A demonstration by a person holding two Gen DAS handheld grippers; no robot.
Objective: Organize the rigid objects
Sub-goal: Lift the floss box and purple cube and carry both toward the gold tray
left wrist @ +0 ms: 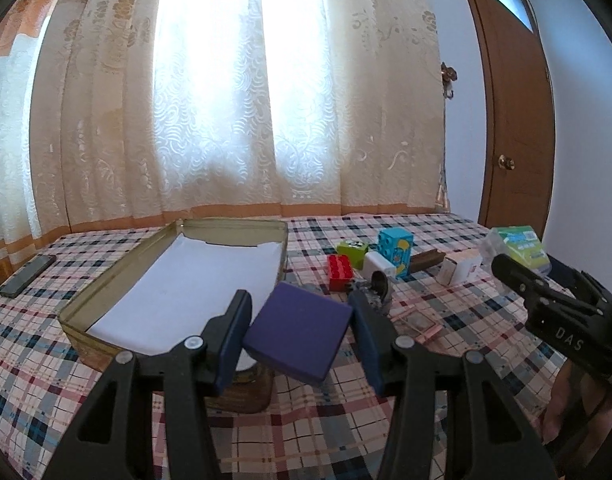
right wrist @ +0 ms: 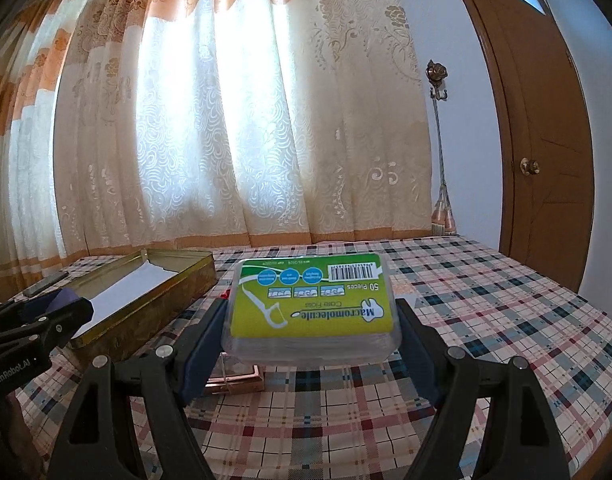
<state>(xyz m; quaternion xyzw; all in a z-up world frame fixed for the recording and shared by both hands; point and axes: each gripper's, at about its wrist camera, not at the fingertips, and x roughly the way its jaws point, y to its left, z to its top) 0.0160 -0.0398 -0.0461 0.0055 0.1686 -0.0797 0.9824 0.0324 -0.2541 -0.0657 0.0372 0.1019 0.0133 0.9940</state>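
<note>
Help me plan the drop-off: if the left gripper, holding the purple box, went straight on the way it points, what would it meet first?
Probably the open tin, at its near right corner, which lies just beyond the purple box held in the left gripper. Depth is unclear, so it might pass over the rim.

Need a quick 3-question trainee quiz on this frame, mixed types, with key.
1. True or false: the left gripper holds a purple box.
2. What does the right gripper hold? A) red brick B) dental floss box C) phone
3. Fill in: the tin is lined with white ____.

Key: 1 true; 2 B; 3 paper. The red brick and phone lie on the checked tablecloth, outside the tin.
</note>
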